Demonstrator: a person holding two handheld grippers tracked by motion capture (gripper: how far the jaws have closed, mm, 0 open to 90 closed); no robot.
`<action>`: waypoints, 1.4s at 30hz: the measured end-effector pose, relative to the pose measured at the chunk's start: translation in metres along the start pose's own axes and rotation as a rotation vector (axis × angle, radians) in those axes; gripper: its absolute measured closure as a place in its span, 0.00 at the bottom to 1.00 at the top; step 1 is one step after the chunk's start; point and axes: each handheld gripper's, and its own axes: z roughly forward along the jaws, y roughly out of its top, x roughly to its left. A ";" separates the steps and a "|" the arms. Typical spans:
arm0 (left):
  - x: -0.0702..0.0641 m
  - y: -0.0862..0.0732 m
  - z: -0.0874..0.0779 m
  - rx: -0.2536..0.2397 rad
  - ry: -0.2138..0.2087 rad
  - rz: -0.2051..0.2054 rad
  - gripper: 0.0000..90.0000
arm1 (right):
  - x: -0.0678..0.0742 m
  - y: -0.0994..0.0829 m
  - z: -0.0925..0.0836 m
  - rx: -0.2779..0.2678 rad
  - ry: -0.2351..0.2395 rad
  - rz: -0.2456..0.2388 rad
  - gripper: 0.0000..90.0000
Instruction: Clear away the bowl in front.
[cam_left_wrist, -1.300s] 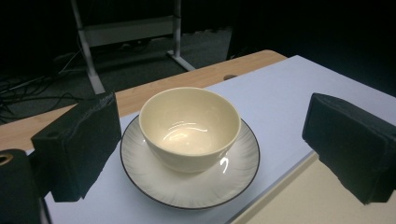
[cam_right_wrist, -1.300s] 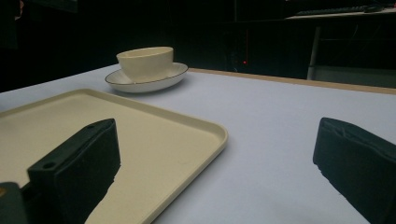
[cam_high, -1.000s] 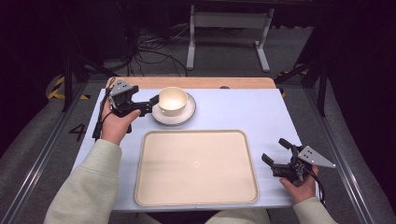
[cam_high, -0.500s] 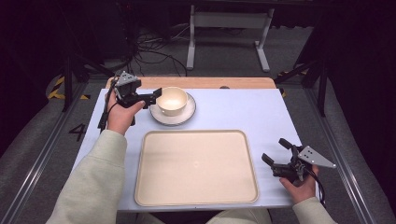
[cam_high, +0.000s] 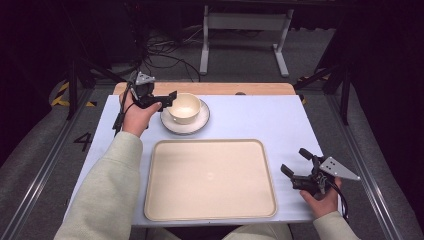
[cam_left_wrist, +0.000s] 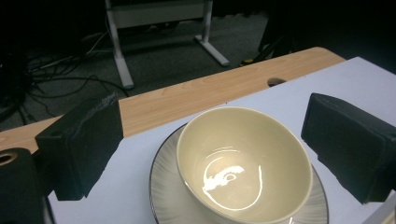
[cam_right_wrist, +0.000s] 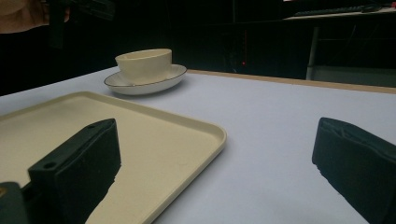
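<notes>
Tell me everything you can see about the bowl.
The bowl is cream, glossy like glazed ceramic, round with a narrower base. It is empty, with light reflecting inside. It stands upright on a pale saucer at the table's far left. The left hand-held gripper is open beside its rim; whether they touch is unclear.

Left gripper (cam_high: 167, 98) now raised, fingers wide above the bowl (cam_high: 183, 107).

This looks like a lab or recording studio rather than a home. The table (cam_high: 260, 120) carries a pale sheet over a wooden top and stands on grey carpet in a dark room. Behind the table, loose cables (cam_high: 165, 55) sprawl beside a metal stand (cam_high: 245, 30). Left of the table, yellow-black tape (cam_high: 62, 95) and a painted number (cam_high: 82, 141) mark the floor.
</notes>
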 end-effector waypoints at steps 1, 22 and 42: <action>0.001 0.000 0.002 0.008 0.002 -0.003 0.08 | 0.000 0.000 0.000 -0.001 -0.001 0.000 0.01; 0.015 -0.014 0.045 0.309 0.027 -0.166 0.21 | 0.001 0.000 0.000 -0.006 -0.017 -0.007 0.05; 0.022 -0.029 0.064 0.425 -0.080 -0.311 0.38 | 0.002 0.000 0.000 -0.001 -0.016 -0.009 0.06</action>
